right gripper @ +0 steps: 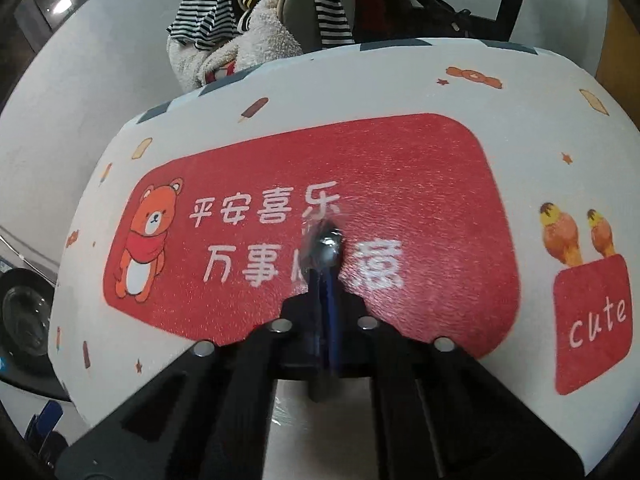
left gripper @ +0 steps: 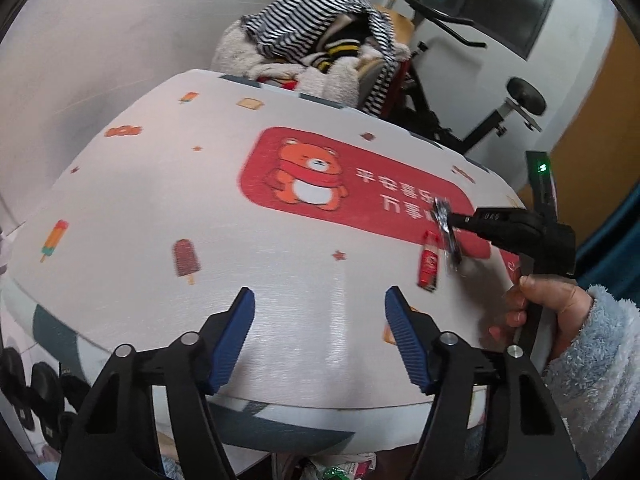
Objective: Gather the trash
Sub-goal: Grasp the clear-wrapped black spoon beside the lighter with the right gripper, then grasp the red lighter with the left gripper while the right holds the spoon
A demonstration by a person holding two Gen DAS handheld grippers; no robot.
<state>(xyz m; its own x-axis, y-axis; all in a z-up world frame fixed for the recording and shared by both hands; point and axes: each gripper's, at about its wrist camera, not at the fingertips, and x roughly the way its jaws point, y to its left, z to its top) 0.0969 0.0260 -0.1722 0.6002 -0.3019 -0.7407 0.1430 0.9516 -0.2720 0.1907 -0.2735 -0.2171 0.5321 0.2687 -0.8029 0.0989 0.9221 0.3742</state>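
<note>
My right gripper (right gripper: 326,248) is shut on a crinkled clear and silver wrapper (right gripper: 320,236) and holds it above the red panel of the table (right gripper: 400,80). In the left wrist view the same right gripper (left gripper: 460,222) shows at the right with the wrapper (left gripper: 446,232) hanging from its tips. A small red wrapper (left gripper: 428,262) lies on the table (left gripper: 160,200) just below it. My left gripper (left gripper: 320,308) is open and empty over the table's near part, left of the red wrapper.
The white table top has a red bear panel and printed ice-cream pictures. A chair heaped with striped and fleecy clothes (left gripper: 316,48) stands behind the table. An exercise bike (left gripper: 480,120) is at the back right. Litter (left gripper: 340,468) lies on the floor under the near edge.
</note>
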